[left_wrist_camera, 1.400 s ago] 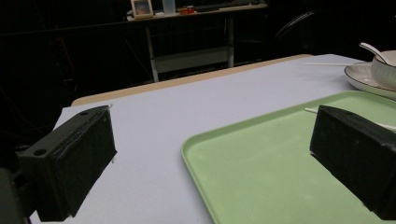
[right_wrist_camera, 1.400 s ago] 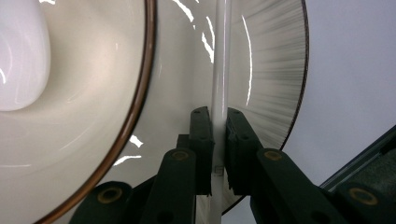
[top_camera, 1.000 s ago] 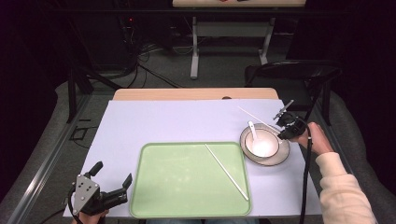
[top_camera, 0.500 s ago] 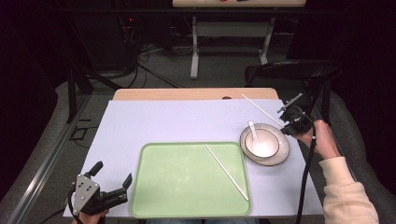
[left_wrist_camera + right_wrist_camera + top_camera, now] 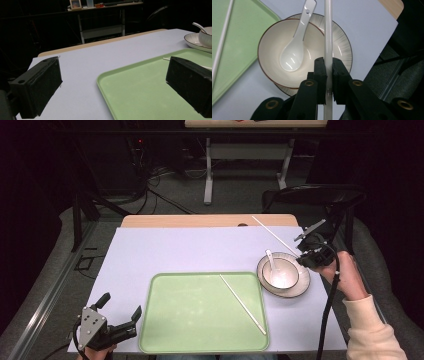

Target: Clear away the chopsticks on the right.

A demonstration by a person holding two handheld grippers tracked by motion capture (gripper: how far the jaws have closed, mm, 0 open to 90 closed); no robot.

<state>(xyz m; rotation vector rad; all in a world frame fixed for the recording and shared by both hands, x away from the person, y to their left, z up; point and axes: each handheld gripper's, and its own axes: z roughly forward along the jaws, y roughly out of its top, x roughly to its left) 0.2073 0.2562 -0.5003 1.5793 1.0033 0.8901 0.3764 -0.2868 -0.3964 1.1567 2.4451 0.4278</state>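
Observation:
My right gripper [image 5: 309,251] [image 5: 327,71] is shut on a white chopstick [image 5: 276,234] [image 5: 328,32], held in the air just right of the bowl, the stick slanting up and to the left. Below it a cream bowl [image 5: 280,273] [image 5: 287,52] with a white spoon [image 5: 272,261] [image 5: 295,47] in it sits on a striped plate [image 5: 302,287] [image 5: 343,53]. A second white chopstick [image 5: 243,304] [image 5: 220,45] lies slantwise on the green tray [image 5: 190,315] [image 5: 140,92]. My left gripper [image 5: 119,322] [image 5: 112,82] stands open at the tray's near left corner, nothing between its jaws.
A pale lilac mat [image 5: 190,252] covers the table, whose wooden far edge [image 5: 200,221] shows behind it. A dark chair [image 5: 320,197] stands beyond the right corner. Cables and a table frame [image 5: 210,175] lie on the floor farther back.
The right gripper has risen and drawn away to the right and back with the chopstick, from above the bowl's rim to beside the plate. The left gripper has stayed put.

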